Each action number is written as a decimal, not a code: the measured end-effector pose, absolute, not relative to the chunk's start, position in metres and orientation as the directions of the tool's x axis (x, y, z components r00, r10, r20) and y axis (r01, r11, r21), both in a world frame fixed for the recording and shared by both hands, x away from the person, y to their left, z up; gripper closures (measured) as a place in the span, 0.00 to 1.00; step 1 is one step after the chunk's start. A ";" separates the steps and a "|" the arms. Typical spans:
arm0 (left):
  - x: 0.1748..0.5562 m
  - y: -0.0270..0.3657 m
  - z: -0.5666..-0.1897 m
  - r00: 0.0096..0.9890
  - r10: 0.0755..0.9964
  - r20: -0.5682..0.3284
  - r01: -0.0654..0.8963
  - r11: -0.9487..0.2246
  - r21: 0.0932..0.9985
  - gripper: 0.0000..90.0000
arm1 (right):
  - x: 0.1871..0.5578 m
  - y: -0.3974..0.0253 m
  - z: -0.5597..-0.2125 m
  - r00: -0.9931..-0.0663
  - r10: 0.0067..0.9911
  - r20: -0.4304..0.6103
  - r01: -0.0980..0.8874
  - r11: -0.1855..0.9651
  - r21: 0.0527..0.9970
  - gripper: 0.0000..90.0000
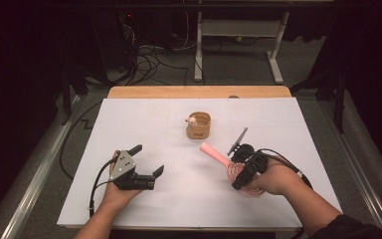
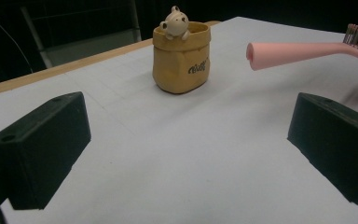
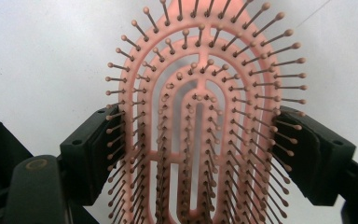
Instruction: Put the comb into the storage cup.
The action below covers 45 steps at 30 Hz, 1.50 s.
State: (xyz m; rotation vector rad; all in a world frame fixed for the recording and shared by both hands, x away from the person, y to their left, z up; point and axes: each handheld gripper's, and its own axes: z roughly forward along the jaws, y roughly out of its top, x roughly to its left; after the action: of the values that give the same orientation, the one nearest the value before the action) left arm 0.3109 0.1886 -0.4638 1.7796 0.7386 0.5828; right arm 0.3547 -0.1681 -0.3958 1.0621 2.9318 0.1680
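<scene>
Covering the wooden table [image 1: 199, 92], a white sheet [image 1: 179, 194] forms the work surface; beyond it lie grey floor, cables and a white desk frame [image 1: 238, 30] in a dark room. Near the sheet's front edge, the left gripper [image 1: 149, 160] rests with jaws spread, gripping nothing. The right gripper [image 1: 238, 164] pinches a pink hairbrush [image 1: 216, 155] by its head, handle pointing toward the tan bag-shaped cup [image 1: 199, 125] at mid-sheet. The right gripper view resolves the brush's vented loops and ball-tipped bristles [image 3: 200, 116]. The left gripper view shows a bear figure [image 2: 174, 23] on the cup rim.

One pink hairbrush [image 1: 220, 157], one tan pouch [image 1: 199, 125], two hand-held grippers [image 1: 146, 160]
</scene>
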 end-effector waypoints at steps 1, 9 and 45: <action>0.311 0.188 -0.464 0.687 0.725 0.039 0.201 -0.241 0.949 0.00 | 0.355 -0.167 -0.395 -0.770 0.637 0.021 0.636 0.764 0.109 0.23; 0.309 0.187 -0.466 0.690 0.721 0.067 0.191 -0.270 0.944 0.00 | 0.354 -0.159 -0.394 -0.785 0.620 0.016 0.617 0.779 0.110 0.23; 0.293 0.164 -0.472 0.682 0.665 0.306 0.080 -0.483 0.872 0.02 | 0.350 -0.095 -0.418 -0.864 0.499 0.060 0.503 0.858 0.105 0.23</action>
State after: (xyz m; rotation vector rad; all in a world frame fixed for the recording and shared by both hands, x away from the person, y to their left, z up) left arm 0.2928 0.1639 -0.4721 1.9715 0.5762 0.8001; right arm 0.3501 -0.0947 -0.4179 0.8251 3.0577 0.1862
